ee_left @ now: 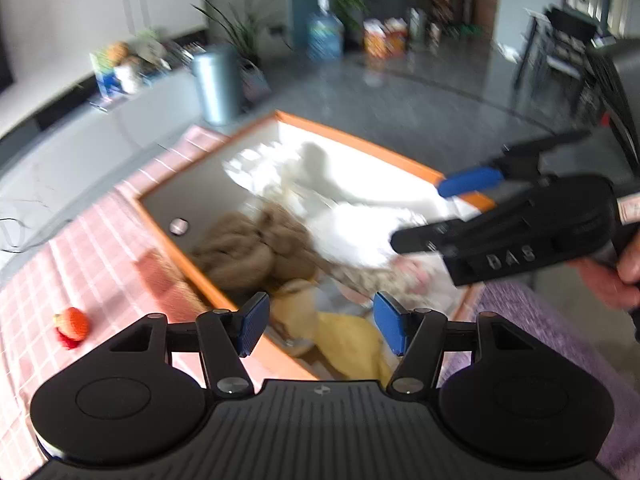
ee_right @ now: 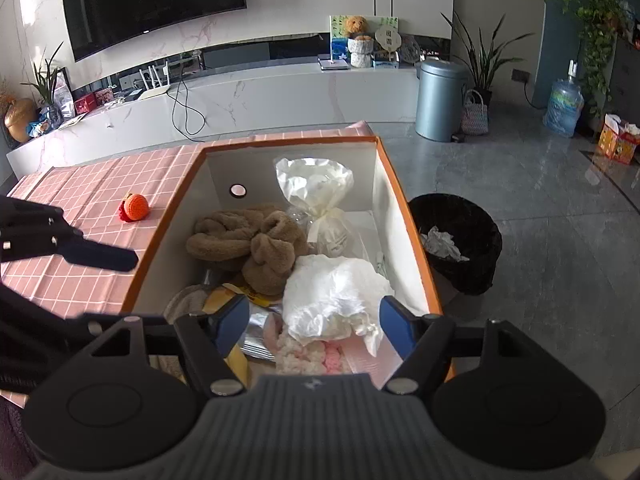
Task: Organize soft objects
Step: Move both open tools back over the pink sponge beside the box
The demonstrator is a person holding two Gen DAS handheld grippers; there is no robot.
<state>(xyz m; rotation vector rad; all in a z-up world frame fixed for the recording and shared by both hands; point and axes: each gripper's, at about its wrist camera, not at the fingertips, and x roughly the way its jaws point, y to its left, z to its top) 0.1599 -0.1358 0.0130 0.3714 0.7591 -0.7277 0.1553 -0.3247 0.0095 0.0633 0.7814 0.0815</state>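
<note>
Box (ee_right: 404,216): orange rim, matt white board-like walls inside. Brown towel (ee_right: 248,240), centre of frame: thick plush cloth, matt. White wrap (ee_right: 316,184), above it: crinkled, faintly glossy film or paper. White crumpled sheet (ee_right: 336,292), lower centre: thin, papery. Crocheted orange ball (ee_right: 136,206), left of frame: knitted yarn, rough. Surface cover (ee_right: 80,184): pink checked cloth, smooth. Floor (ee_right: 540,200): grey, polished, reflective. Right claw (ee_right: 314,320): matt black plastic, ribbed blue pads (ee_right: 394,326).
</note>
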